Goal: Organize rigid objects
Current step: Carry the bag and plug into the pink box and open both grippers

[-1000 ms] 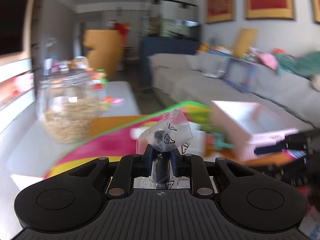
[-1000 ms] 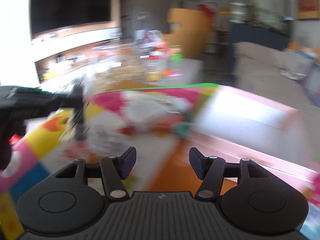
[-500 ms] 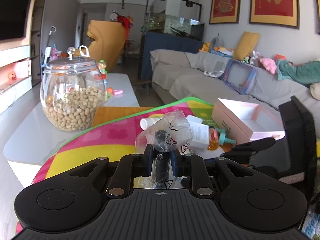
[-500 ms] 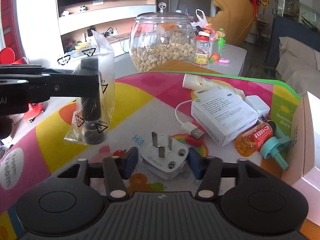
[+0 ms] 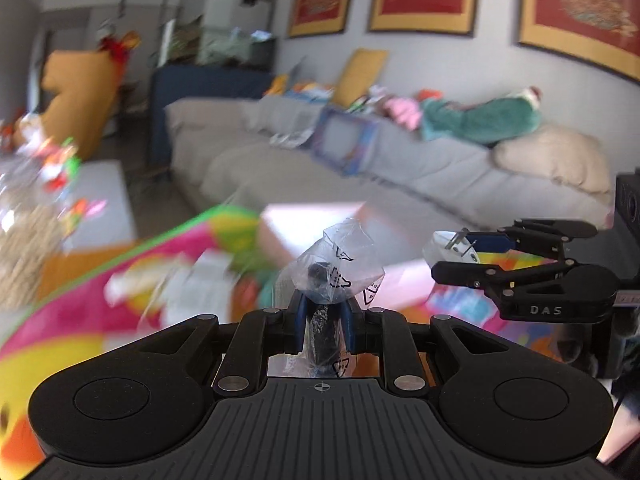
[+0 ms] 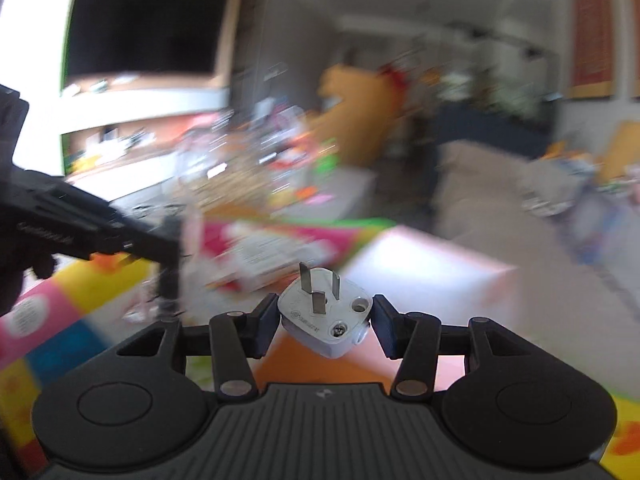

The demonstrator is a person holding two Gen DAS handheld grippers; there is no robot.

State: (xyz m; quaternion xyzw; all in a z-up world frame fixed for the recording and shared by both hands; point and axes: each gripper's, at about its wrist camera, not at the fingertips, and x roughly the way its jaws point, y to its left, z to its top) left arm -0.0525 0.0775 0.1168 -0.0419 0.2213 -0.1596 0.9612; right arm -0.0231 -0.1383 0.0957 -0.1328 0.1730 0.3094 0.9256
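Left tool (image 5: 323, 326): closed tight on a clear plastic bag (image 5: 334, 268) holding a dark cylindrical item; the bag's top sticks up above the blue finger pads (image 5: 298, 322).
Right tool (image 6: 325, 320): pads pressed against both sides of a white three-pin plug (image 6: 326, 318), prongs pointing up and away from the camera.
Plug seen from the left wrist: same white plug (image 5: 450, 250) at the tip of the right tool (image 5: 460, 256), lifted off the surface, above the pink box.
Pink box (image 6: 432, 264): open, lying beyond the plug, at the right of the colourful mat (image 5: 60, 320).
Surface clutter: a white carton (image 6: 276, 256) and other small items on the mat, too blurred to tell apart.
Background: grey sofa (image 5: 400, 176) behind the surface; blurred glass jar (image 5: 24, 236) at the far left.
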